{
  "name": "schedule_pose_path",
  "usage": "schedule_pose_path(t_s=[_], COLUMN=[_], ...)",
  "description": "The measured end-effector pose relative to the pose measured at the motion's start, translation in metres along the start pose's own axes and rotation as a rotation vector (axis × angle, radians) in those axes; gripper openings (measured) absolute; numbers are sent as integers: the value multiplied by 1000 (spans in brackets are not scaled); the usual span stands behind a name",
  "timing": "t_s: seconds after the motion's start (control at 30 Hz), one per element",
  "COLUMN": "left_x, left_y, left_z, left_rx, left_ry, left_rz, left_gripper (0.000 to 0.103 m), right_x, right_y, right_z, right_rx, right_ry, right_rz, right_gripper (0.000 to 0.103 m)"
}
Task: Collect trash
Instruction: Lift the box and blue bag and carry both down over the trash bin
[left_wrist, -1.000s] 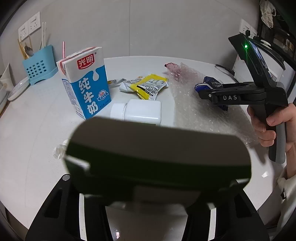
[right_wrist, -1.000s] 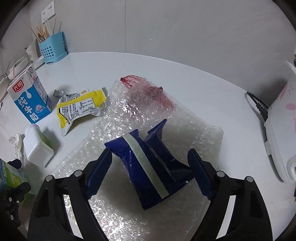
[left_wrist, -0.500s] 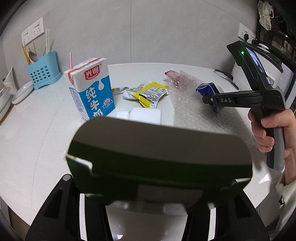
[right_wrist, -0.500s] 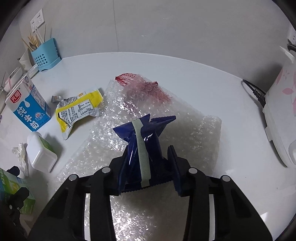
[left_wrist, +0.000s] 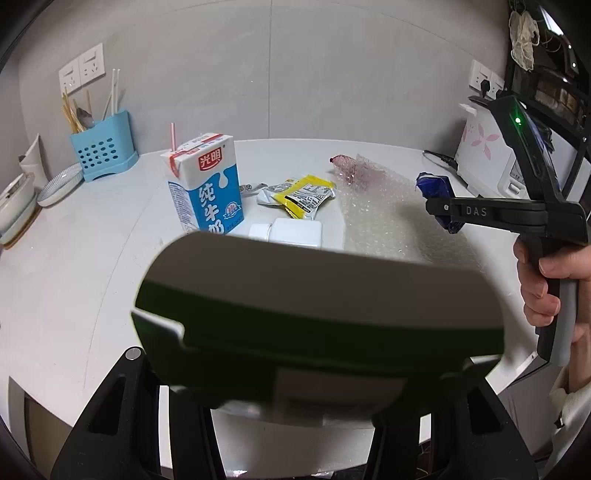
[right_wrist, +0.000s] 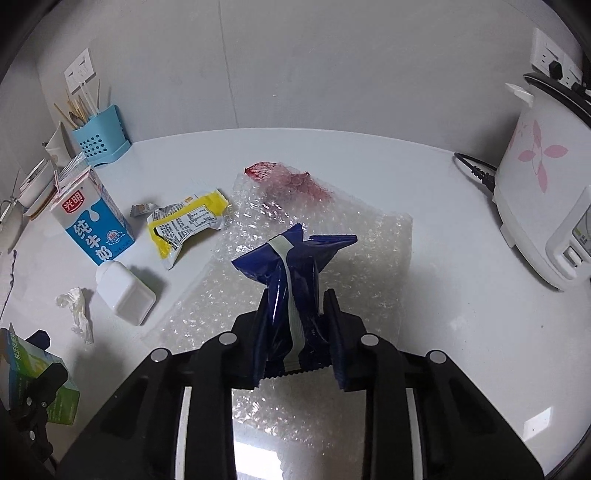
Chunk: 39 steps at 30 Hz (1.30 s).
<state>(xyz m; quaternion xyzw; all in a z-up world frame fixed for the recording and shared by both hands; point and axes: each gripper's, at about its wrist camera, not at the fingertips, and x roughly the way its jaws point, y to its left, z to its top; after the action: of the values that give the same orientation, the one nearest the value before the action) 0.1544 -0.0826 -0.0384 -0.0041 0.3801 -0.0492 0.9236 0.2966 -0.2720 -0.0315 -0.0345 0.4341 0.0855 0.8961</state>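
Note:
My right gripper (right_wrist: 297, 325) is shut on a dark blue snack wrapper (right_wrist: 291, 266) and holds it above the bubble wrap sheet (right_wrist: 354, 240); it also shows in the left wrist view (left_wrist: 439, 206). My left gripper (left_wrist: 317, 369) is shut on a green and white carton (left_wrist: 317, 295) that fills its view; the carton also shows in the right wrist view (right_wrist: 40, 387). On the white table lie a blue milk carton (right_wrist: 92, 221), a yellow wrapper (right_wrist: 188, 225), a white bottle on its side (right_wrist: 125, 295) and a crumpled tissue (right_wrist: 75, 306).
A white rice cooker (right_wrist: 543, 206) with its cord stands at the right. A blue utensil holder (right_wrist: 99, 138) and dishes (left_wrist: 55, 184) stand at the back left. A small foil scrap (right_wrist: 142, 208) lies by the yellow wrapper. The bubble wrap has a red stained end (right_wrist: 284, 177).
My right gripper closed on the blue wrapper and lifted it off the bubble wrap. My left gripper, holding the green carton, rose and pulled back a little.

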Motion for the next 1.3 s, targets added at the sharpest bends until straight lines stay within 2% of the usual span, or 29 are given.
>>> schedule_pose_path(t_s=[0.63,1.03,1.3], left_x=[-66,-112,-126], left_y=[9,17,16], left_z=[-36,-86,-130], left_rx=[-13,-27,-34], left_ry=[-45,-75,-77], left_rz=[13,9,4], left_gripper=[47,47,47], right_x=[-100,-156,-179], right_y=[31,67,85], right_z=[-74,-141,-196], right_rx=[18,-13,-14], right_ry=[-114,-174,-221], right_rz=[77,121,157], right_gripper=[24,24,24])
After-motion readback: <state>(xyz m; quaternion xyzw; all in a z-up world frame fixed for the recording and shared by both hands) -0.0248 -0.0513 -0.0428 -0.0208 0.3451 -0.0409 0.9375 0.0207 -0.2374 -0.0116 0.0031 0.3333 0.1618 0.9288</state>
